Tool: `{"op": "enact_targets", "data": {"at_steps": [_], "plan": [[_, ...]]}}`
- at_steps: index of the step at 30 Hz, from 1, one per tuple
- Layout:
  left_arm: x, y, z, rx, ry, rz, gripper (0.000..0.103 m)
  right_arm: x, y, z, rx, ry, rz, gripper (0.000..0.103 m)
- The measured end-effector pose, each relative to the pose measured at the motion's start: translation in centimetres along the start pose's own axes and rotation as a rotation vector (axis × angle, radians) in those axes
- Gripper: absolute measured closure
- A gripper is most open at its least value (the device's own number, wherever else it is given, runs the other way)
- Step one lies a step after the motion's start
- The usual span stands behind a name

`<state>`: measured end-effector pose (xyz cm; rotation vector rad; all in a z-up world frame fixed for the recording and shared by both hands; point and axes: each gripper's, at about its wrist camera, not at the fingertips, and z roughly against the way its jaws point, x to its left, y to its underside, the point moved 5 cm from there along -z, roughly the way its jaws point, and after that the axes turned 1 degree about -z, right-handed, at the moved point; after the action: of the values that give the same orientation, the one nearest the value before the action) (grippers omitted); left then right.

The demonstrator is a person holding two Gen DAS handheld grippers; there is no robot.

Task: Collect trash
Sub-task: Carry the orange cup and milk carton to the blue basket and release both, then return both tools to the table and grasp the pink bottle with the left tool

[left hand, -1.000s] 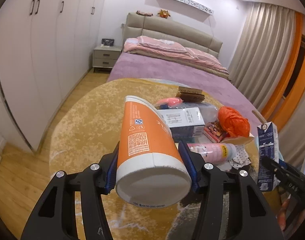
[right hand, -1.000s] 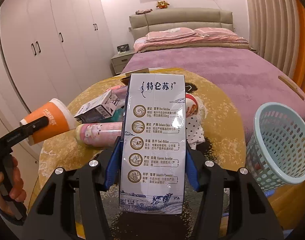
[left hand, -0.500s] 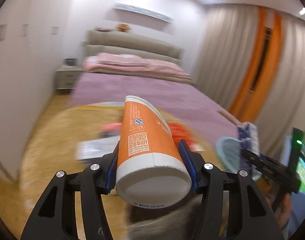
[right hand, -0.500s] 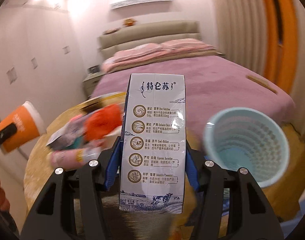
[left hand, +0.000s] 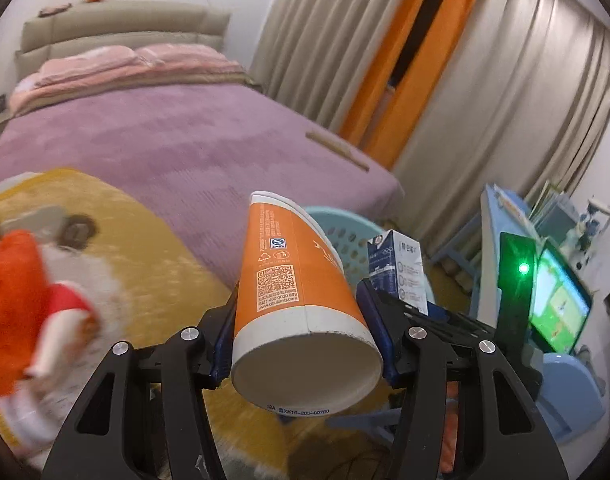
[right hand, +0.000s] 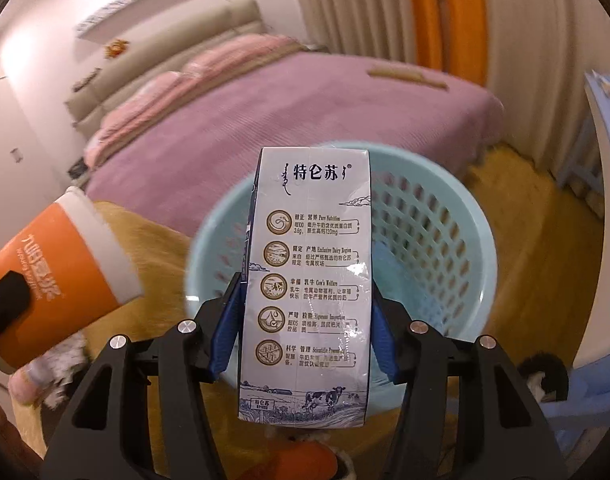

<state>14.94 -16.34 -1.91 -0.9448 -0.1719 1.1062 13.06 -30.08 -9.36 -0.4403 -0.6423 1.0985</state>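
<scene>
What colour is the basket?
Light blue basket with perforated walls, clearest in the right wrist view.

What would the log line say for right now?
left gripper: shut on orange paper cup | right gripper: shut on milk carton | carton before light-blue basket

Cup (left hand: 297,280) hides most of basket (left hand: 345,236); table trash (left hand: 37,300) blurred.

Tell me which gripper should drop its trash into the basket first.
Right. Its milk carton is lined up with the open basket, while the left gripper's orange cup sits off to the side over the table.
</scene>
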Motion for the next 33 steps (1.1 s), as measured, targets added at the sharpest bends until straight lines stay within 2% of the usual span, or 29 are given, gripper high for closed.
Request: {"op": "enact_targets", "data": {"at_steps": [6, 7, 9, 12, 20, 26, 30, 33], "plan": [[-1.2, 1.0, -4.8, 0.086, 0.04, -0.001, 0.047, -1.4, -0.4, -1.2, 0.027, -0.003, -0.044, 0.048], [-1.2, 1.0, -5.1, 0.093, 0.048, 0.001, 0.045, -1.3, -0.8, -1.2, 0.031, -0.008, -0.051, 0.048], [-1.0, 1.1, -4.8, 0.084, 0.054, 0.003, 0.031, -1.6, -0.9, -1.1, 0.028, -0.007, -0.058, 0.047], [-0.8, 1.1, -3.9, 0.054, 0.062, -0.003, 0.027, -1.5, -1.1, -0.5, 0.015, -0.01, -0.062, 0.044], [0.1, 1.5, 1.4, -0.035, 0.067, -0.004, 0.026, 0.2, -0.6, 2.4, -0.036, -0.059, -0.038, 0.043], [2.1, 2.4, 6.7, -0.104, 0.023, 0.002, 0.026, 4.3, -0.2, 6.1, -0.098, -0.132, 0.038, 0.044], [4.8, 3.1, 11.3, -0.164, -0.052, 0.015, 0.026, 8.8, 0.4, 8.2, -0.134, -0.19, 0.132, 0.044], [7.6, 4.1, 14.2, -0.181, -0.14, 0.032, 0.026, 12.2, 1.4, 8.7, -0.134, -0.225, 0.207, 0.043]]}}
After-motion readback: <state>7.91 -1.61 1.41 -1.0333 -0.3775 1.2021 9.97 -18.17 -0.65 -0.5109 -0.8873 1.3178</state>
